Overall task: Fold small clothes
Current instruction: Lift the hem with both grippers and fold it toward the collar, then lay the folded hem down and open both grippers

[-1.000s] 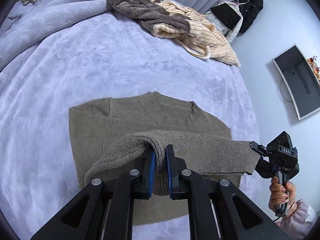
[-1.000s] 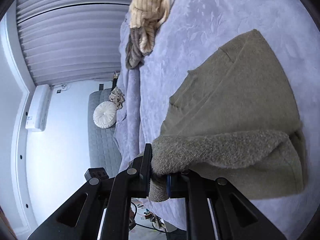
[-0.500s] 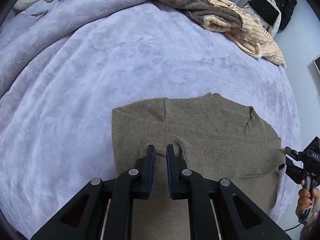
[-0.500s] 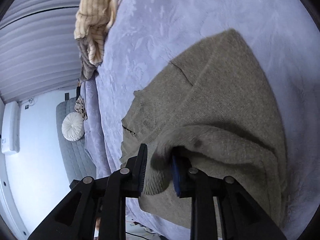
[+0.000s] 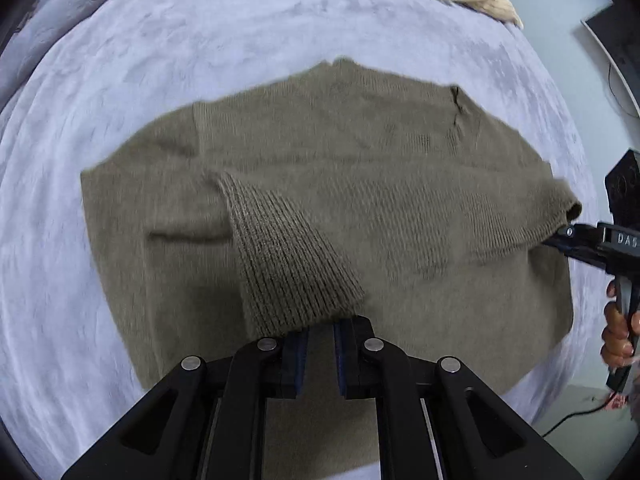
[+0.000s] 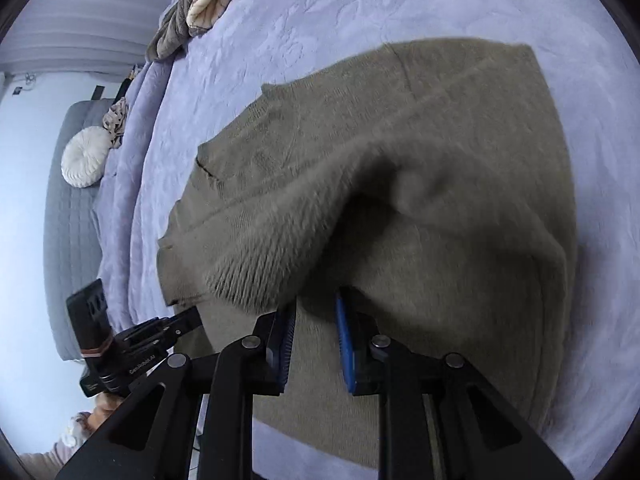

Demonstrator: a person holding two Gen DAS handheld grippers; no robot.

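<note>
Olive sweater [image 5: 360, 168] flat on the lavender bed [image 5: 168, 40], sleeve folded crosswise over the chest; ribbed cuff [image 5: 292, 268] just ahead of the left tongs [image 5: 321, 354], spread and empty; right tongs [image 6: 314, 344] spread too, by the sleeve's shoulder end.

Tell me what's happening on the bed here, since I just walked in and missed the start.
A person with a hand-held gripper in each hand is folding an olive-brown sweater spread on the lavender bedspread. One sleeve lies across the body. The left hand-held gripper sits open just behind the ribbed cuff. The right hand-held gripper is also open at the folded shoulder edge, gripping nothing.
</note>
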